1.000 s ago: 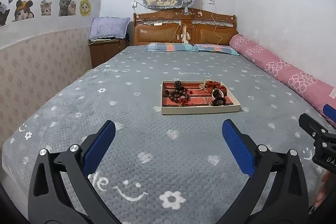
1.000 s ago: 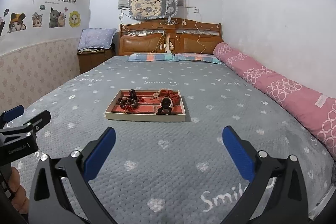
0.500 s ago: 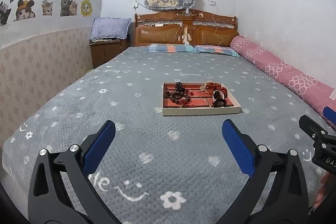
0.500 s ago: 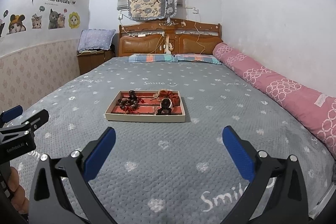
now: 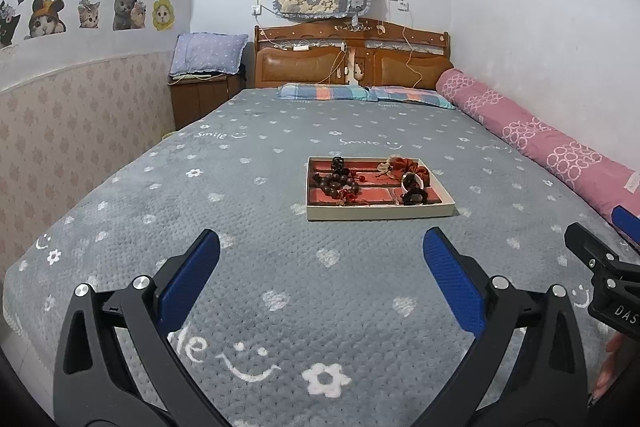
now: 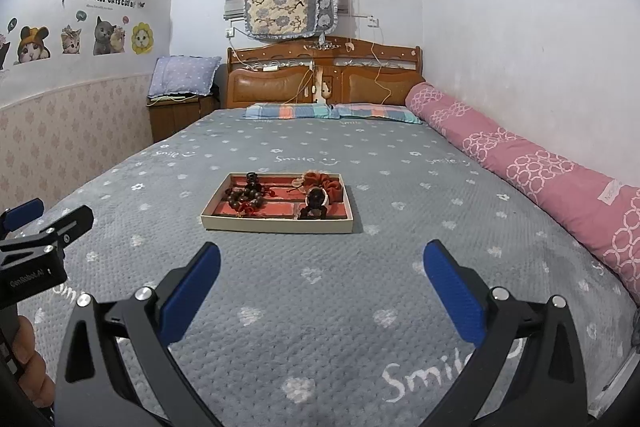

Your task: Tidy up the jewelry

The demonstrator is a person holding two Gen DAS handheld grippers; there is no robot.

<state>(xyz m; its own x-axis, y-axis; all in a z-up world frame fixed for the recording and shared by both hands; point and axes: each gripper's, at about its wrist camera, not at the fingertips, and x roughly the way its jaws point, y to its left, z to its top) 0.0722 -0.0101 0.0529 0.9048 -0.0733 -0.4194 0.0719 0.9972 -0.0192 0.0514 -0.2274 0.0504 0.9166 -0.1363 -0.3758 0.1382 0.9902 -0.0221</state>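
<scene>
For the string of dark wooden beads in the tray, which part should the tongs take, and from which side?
Take the wooden beads where they heap highest, coming from above with open tongs. They lie in a loose pile in the left part of the tray, below its rim, so a sideways approach would likely hit the wall. The left tongs face that side more directly.

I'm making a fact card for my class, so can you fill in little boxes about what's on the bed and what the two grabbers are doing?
place: grey bedspread
tray: jewelry tray lying flat, mid-bed
in tray: dark bead bracelet on the left, rust scrunchie at back right
left gripper: open, empty, short of the tray
right gripper: open, empty, short of the tray
against wall: pink bolster
</scene>
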